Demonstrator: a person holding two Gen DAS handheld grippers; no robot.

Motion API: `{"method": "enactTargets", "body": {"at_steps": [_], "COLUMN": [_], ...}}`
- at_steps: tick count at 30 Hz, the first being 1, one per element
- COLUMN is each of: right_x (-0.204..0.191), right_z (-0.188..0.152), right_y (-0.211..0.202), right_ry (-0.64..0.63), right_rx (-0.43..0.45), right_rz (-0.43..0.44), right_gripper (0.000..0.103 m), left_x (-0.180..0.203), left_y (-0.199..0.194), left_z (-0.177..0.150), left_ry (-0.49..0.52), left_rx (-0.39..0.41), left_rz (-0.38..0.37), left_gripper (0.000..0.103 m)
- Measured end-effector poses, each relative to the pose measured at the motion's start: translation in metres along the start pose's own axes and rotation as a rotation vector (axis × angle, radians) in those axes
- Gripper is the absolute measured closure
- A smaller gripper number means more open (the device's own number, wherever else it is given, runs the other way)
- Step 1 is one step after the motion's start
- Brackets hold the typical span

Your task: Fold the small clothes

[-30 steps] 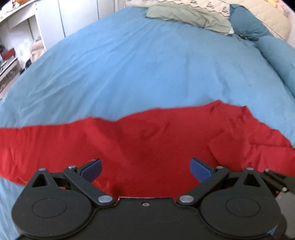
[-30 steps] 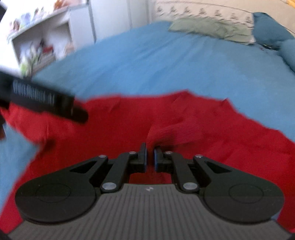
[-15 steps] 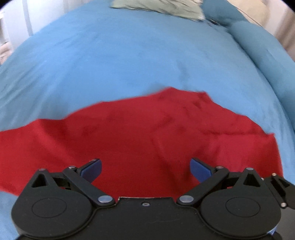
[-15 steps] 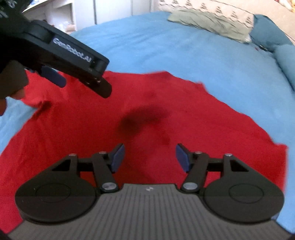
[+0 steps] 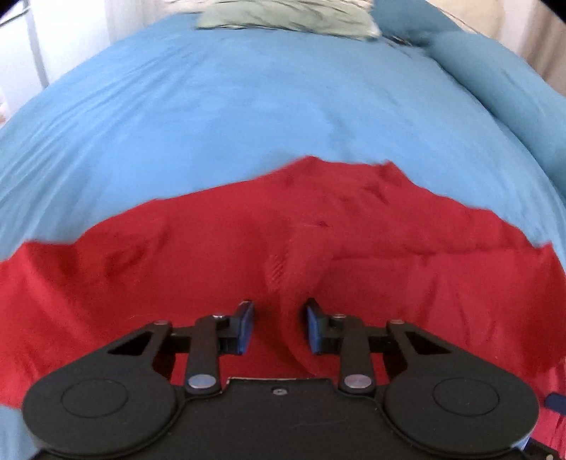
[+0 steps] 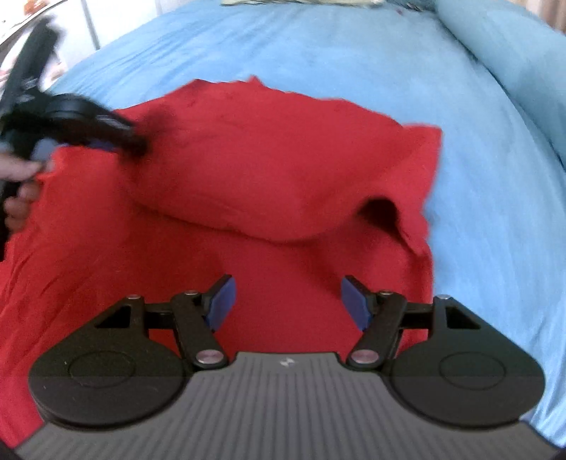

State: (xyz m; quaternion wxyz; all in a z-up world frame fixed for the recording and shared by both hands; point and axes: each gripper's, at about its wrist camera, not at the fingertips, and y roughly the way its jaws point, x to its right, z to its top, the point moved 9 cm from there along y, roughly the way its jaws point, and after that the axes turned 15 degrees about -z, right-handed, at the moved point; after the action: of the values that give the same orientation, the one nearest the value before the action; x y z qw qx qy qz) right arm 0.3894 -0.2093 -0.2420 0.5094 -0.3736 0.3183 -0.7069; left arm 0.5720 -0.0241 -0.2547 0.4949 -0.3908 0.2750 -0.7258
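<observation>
Between the blue pads of the left hand-held gripper (image 5: pixel 279 327) a raised ridge of the red garment (image 5: pixel 318 244) runs up from the cloth; the pads stand close on either side of it with small gaps showing, so whether they truly pinch the fold cannot be told. From the right wrist view, the same left hand-held gripper (image 6: pixel 116 136) appears blurred at the far left, its tip down on the red garment (image 6: pixel 269 166), with the person's hand (image 6: pixel 19 177) wrapped around its handle.

The right hand-held gripper (image 6: pixel 284 300) is released, its blue pads spread wide and holding nothing, poised just above the near part of the garment. Ahead of it, one layer of the red cloth is doubled back over the layer beneath, forming a rounded fold with a dark hollow at its right end.

The garment lies spread across a blue bed cover (image 5: pixel 269 99), which surrounds it on the far side and to the right. A long blue bolster (image 6: pixel 502 53) runs along the right edge of the bed, and a grey-green pillow (image 5: pixel 283 21) sits at the head, blurred.
</observation>
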Motion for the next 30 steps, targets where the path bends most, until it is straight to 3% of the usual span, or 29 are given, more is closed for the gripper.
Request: {"method": "enactTargets", "body": {"at_steps": [3,10,15,17,23,26,27,30], "right_x": [0.013,0.026,0.024,0.025,0.027,0.027,0.027,0.026], "right_z": [0.001,0.008,0.015,0.015,0.018,0.019,0.02,0.025], "right_y": [0.011,0.017,0.024,0.024,0.025,0.026,0.026,0.03], "right_ry": [0.039,0.056,0.063,0.076,0.098,0.1,0.101,0.104], "right_rx": [-0.024,-0.037,-0.03,-0.03,-0.033,-0.025,-0.02,-0.004], "right_rz": [0.006,0.033,0.023,0.019,0.018,0.017,0.016,0.024], "right_gripper": [0.021,0.019,0.019,0.019,0.018,0.017,0.017,0.013], "left_x": [-0.012,-0.014,-0.023,-0.033,-0.035,-0.03,-0.028,-0.03], "left_y": [-0.006,-0.007,-0.009,-0.015,-0.022,-0.017,-0.015,-0.024], "left_z": [-0.011,-0.008,-0.006,-0.011,-0.017,-0.013,-0.011,-0.003], "left_ry": [-0.036,-0.13,-0.283,-0.328,-0.345,-0.341,-0.341,-0.315], "left_rx": [-0.015,0.035,0.077,0.086,0.093,0.082,0.075,0.117], "left_rz": [-0.042,-0.176,-0.137,-0.079,-0.075,-0.114,-0.123,-0.107], "left_gripper": [0.067,0.04,0.04,0.044,0.051,0.072,0.096,0.097]}}
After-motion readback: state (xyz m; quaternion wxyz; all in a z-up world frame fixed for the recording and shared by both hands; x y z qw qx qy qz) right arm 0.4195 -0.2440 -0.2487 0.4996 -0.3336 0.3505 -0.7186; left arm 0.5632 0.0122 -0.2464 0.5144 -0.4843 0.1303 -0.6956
